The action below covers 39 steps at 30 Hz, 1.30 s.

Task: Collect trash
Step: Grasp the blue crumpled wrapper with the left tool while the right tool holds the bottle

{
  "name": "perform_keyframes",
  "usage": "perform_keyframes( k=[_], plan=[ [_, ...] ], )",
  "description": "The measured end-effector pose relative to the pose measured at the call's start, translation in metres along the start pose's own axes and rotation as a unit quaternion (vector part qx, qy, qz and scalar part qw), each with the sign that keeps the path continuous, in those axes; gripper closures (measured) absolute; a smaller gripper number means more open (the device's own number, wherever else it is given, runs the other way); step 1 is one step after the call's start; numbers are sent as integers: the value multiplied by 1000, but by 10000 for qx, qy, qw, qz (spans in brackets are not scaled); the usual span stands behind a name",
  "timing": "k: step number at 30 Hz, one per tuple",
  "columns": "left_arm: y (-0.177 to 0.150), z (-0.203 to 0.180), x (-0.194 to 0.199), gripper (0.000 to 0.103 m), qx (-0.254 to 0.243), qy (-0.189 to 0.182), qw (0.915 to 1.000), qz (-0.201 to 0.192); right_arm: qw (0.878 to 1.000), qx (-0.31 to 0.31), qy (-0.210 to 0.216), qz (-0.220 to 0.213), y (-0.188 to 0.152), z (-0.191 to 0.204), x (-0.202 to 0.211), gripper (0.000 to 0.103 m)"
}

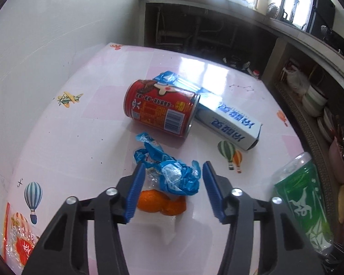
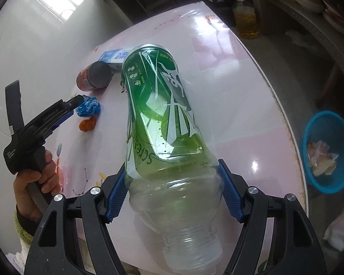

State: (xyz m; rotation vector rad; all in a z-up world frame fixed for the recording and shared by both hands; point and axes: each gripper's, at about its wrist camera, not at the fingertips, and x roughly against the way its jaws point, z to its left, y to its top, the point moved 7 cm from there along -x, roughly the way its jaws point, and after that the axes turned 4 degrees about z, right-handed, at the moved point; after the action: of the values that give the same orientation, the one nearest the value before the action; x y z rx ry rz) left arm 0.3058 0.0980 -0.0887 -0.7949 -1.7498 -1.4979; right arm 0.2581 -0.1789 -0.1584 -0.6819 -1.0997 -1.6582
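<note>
Right gripper [image 2: 172, 188] is clamped on the green bottle [image 2: 162, 119], neck toward the camera, evidently for the blue basket [image 2: 328, 151] beyond the table's edge. Left gripper [image 1: 172, 183] jaws stand apart, the blue wrapper [image 1: 176, 176] between them, unpinched. The red can [image 1: 160, 107] lies ahead, with clear tabletop [image 1: 80, 137] around.

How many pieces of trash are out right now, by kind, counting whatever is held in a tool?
Cans: 1, red can
Cartons: 1, white-blue box
Wrappers: 2, blue wrapper, red-printed clear wrapper
Peel: 1, orange peel
Bottles: 1, green bottle
Total: 6
</note>
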Motion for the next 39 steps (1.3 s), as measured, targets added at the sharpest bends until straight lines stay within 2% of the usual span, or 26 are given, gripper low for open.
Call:
perform_keyframes(
  k=[2,5,7,12,15,17,21,25,27,29,32,39],
  plan=[
    [-2,2,-3,71,18,-39,10000,56,10000,-31,17,-3,0,0,0,35],
    [-1,6,-5,84,33,-136,9999,66,9999,-100,25,6,0,-2,0,35],
    [0,6,-3,89,9,-197,9998,21,9999,-136,5,1,-1,-3,1,35],
    [2,3,21,92,-14,-513,9982,-311,9995,-284,-92,-55,-2,-8,5,35],
    [-3,-8,51,93,-133,-936,9943,-490,9989,-408,-213,-111,-5,-14,10,35],
    [-18,-24,71,93,-406,-1383,9888,-388,9984,-477,-285,-123,-9,-18,14,35],
    [-70,-54,87,92,-1152,-2090,9707,274,9977,-506,-434,-70,-19,-22,20,35],
    [-115,-61,82,91,-1518,-2110,9625,774,9977,-469,-489,54,-27,-22,24,34],
    [-127,-58,77,88,-1580,-2034,9626,847,9979,-417,-488,112,-29,-21,24,33],
    [-130,-52,73,69,-1475,-1973,9652,873,9982,-387,-450,131,-29,-19,26,31],
    [-127,-47,75,56,-1226,-1990,9687,837,9989,-376,-278,89,-27,-15,31,26],
    [-130,-52,62,54,-993,-1837,9726,1020,9992,-273,-281,56,-21,-11,31,24]
  ],
)
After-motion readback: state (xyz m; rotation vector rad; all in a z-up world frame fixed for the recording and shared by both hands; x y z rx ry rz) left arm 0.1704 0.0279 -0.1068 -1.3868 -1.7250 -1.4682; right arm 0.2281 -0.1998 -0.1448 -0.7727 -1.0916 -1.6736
